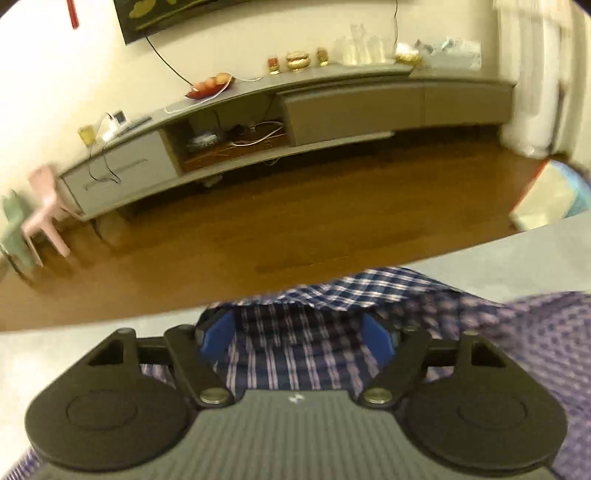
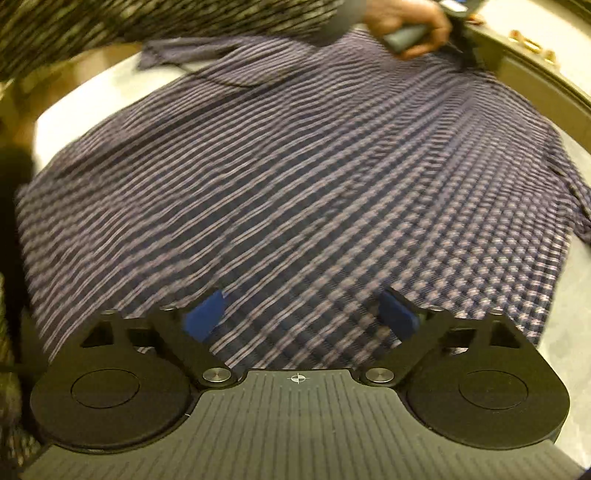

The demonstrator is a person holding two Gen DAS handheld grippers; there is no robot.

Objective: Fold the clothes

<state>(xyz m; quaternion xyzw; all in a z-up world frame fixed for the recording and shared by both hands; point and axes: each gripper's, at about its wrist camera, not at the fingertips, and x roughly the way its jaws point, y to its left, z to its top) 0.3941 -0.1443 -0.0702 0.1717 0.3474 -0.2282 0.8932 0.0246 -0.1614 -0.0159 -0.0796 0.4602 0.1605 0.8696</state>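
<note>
The shirt (image 2: 295, 177) lies spread flat on the table (image 2: 561, 332), covering most of it. The right gripper (image 2: 301, 317) hangs just over the shirt's near edge, jaws wide apart, holding nothing. The left gripper (image 1: 299, 332) sits over a bunched, raised part of the shirt (image 1: 332, 291) at the table's (image 1: 517, 258) far edge; its blue pads (image 1: 218, 328) stand well apart with cloth between them, gripping nothing as far as the blur allows. The shirt's long axis runs from the right gripper toward the hand (image 2: 410, 26) at the far side.
</note>
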